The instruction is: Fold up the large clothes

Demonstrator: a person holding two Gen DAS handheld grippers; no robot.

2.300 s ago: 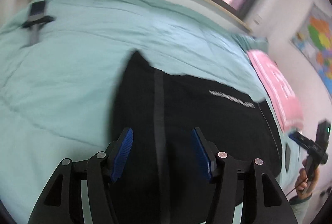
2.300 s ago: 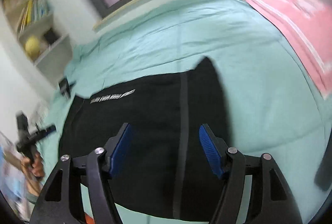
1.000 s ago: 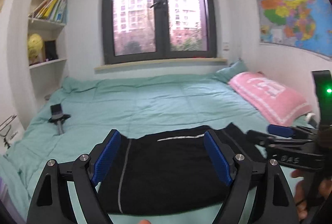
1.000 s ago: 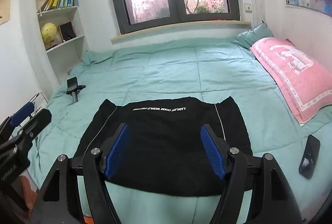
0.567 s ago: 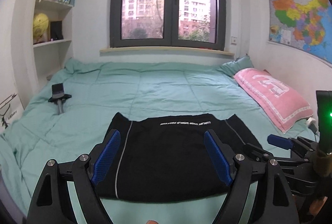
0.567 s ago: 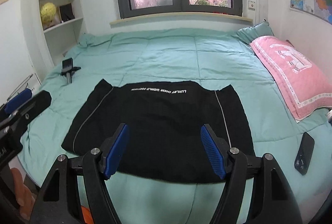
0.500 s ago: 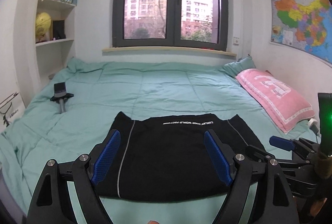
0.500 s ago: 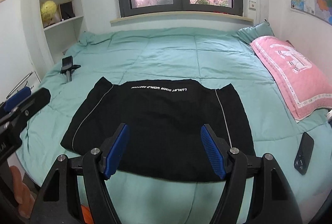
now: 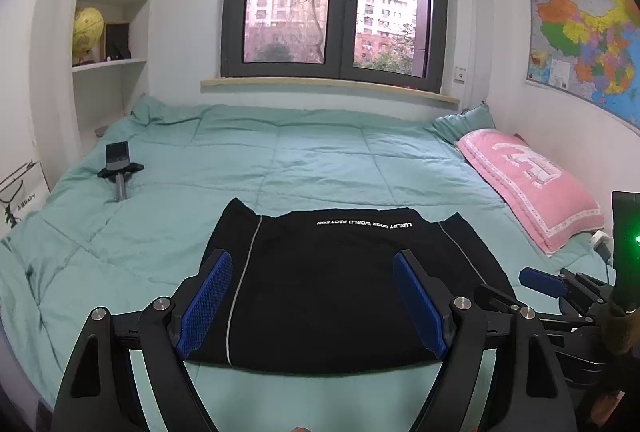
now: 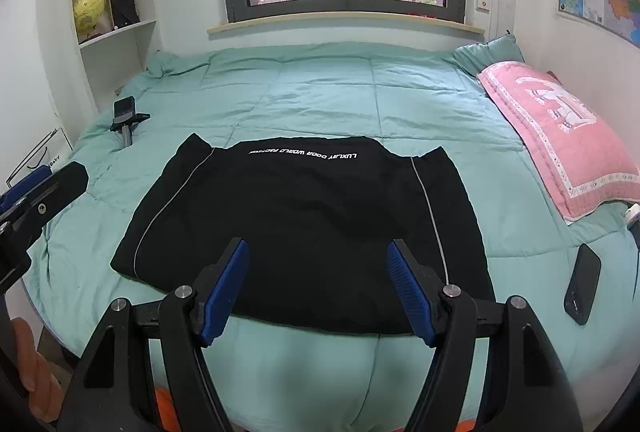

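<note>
A black garment with thin white stripes and a line of white lettering lies folded flat on the green bed, near its front edge. It also shows in the right wrist view. My left gripper is open and empty, held back above the bed's front edge. My right gripper is open and empty, also held back above the front edge. The right gripper shows at the right in the left wrist view. The left gripper shows at the left in the right wrist view.
A pink pillow lies on the right side of the bed. A black phone lies at the front right. A phone stand lies on the left. White shelves with a globe stand at the left, a window behind.
Both grippers have pulled back from close over the garment and levelled out, so the whole bed is in view. In the last half second they have hardly moved.
</note>
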